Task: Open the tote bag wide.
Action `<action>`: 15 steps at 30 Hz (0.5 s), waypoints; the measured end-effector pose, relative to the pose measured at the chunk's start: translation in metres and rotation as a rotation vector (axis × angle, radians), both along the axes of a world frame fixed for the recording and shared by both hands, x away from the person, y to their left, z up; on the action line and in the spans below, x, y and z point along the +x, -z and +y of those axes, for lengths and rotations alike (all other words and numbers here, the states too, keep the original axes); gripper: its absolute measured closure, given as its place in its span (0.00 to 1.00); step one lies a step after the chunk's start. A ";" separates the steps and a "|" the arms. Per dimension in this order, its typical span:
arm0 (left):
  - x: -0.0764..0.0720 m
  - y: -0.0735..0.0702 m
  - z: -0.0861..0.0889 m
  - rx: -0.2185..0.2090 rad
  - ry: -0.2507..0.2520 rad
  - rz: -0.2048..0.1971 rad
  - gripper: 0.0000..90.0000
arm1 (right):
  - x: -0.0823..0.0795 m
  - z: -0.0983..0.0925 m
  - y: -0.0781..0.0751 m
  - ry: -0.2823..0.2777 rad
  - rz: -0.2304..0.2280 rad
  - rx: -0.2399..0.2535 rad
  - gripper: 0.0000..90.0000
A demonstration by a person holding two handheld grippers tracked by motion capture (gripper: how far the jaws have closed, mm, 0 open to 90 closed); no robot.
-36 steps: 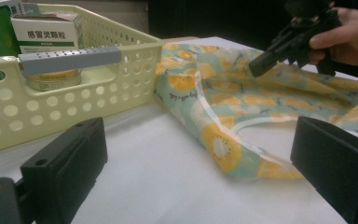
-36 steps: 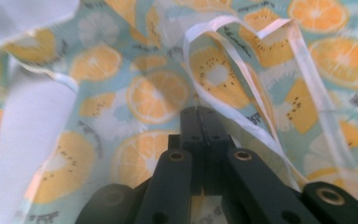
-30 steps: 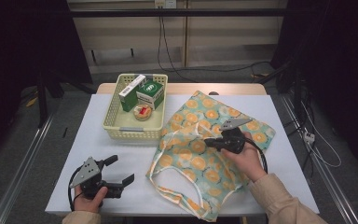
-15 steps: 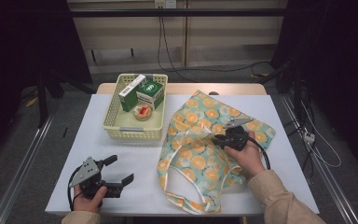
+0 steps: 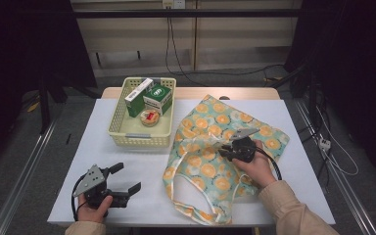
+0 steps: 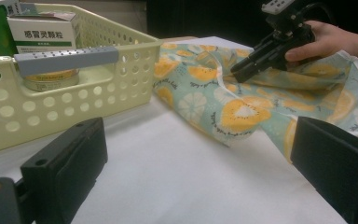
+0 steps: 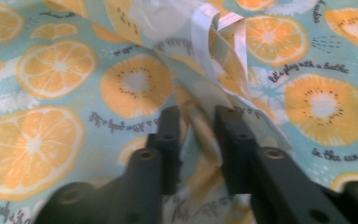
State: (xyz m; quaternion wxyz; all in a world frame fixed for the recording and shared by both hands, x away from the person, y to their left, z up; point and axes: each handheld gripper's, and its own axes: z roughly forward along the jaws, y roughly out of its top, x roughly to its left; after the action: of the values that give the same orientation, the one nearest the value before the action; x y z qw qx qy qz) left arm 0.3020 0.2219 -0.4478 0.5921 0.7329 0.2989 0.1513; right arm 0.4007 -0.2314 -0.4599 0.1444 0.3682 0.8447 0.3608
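A cloth tote bag [image 5: 210, 127] printed with orange slices on pale green lies on the right half of the white table. My right gripper [image 5: 224, 152] rests on its middle, pointing left. In the right gripper view its jaws [image 7: 196, 121] stand a narrow gap apart with a fold of the bag [image 7: 56, 70] and a white strap [image 7: 219, 28] between them. They have just been closing, and I cannot see the pads pressing the cloth. My left gripper [image 5: 127, 177] sits on the table at the front left, open and empty. Its view shows the bag [image 6: 242, 109] and the right gripper [image 6: 240, 72].
A pale yellow perforated basket [image 5: 139, 139] stands at the back left of the table. It holds a green box [image 5: 157, 98], a white and green box [image 5: 138, 95] and a small round tin [image 5: 150, 117]. Bare white table [image 5: 127, 156] lies between basket and left gripper.
My right gripper has sunk onto the bag, and the cloth it held up now lies lower and more bunched. The left gripper has stayed put.
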 end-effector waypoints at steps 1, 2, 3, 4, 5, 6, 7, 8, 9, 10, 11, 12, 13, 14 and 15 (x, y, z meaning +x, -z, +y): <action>0.000 0.000 0.000 0.000 0.000 0.000 0.04 | 0.000 0.000 0.000 0.003 0.001 0.005 0.90; 0.000 0.000 0.000 0.001 0.000 0.000 0.04 | 0.001 0.000 0.000 0.005 0.007 0.011 0.94; 0.000 0.000 0.000 -0.002 -0.002 0.000 0.04 | 0.001 0.000 0.000 0.006 0.014 0.018 0.96; 0.000 0.000 0.000 -0.002 -0.001 -0.001 0.04 | 0.001 0.000 0.000 0.003 0.012 0.016 0.98; 0.000 0.000 0.000 0.000 0.000 -0.001 0.04 | 0.002 0.000 0.000 0.001 0.012 0.014 0.99; 0.000 0.000 0.000 -0.001 -0.002 -0.001 0.04 | 0.002 0.000 0.000 0.000 0.009 0.011 1.00; 0.000 0.000 0.001 -0.001 -0.003 -0.002 0.04 | 0.001 0.001 0.000 -0.001 0.007 0.004 1.00; 0.000 -0.001 0.001 -0.001 -0.004 -0.001 0.04 | 0.001 0.002 -0.001 -0.005 0.005 -0.004 1.00; 0.000 -0.001 0.001 0.000 -0.004 -0.001 0.04 | 0.001 0.002 -0.002 -0.004 0.005 -0.010 1.00; 0.000 -0.001 0.001 0.000 -0.004 -0.002 0.04 | 0.001 0.002 -0.003 -0.008 0.006 -0.012 1.00; 0.000 -0.001 0.001 0.001 -0.004 -0.002 0.04 | 0.001 0.002 -0.005 -0.005 0.008 -0.006 1.00; 0.000 -0.001 0.001 0.002 -0.005 -0.002 0.04 | 0.001 0.001 -0.007 -0.005 0.007 0.007 1.00; 0.000 -0.001 0.001 0.003 -0.006 -0.001 0.04 | 0.000 0.001 -0.010 -0.006 0.004 0.017 1.00; 0.000 -0.001 0.001 0.002 -0.006 -0.002 0.04 | 0.000 0.000 -0.013 -0.005 -0.001 0.023 1.00; 0.000 -0.001 0.001 0.000 -0.007 -0.001 0.04 | 0.000 -0.001 -0.016 -0.006 -0.005 0.029 1.00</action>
State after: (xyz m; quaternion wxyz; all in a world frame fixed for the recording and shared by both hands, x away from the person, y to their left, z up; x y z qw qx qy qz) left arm 0.3017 0.2230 -0.4470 0.5916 0.7320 0.3010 0.1537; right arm 0.4007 -0.2320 -0.4437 0.1400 0.3667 0.8400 0.3745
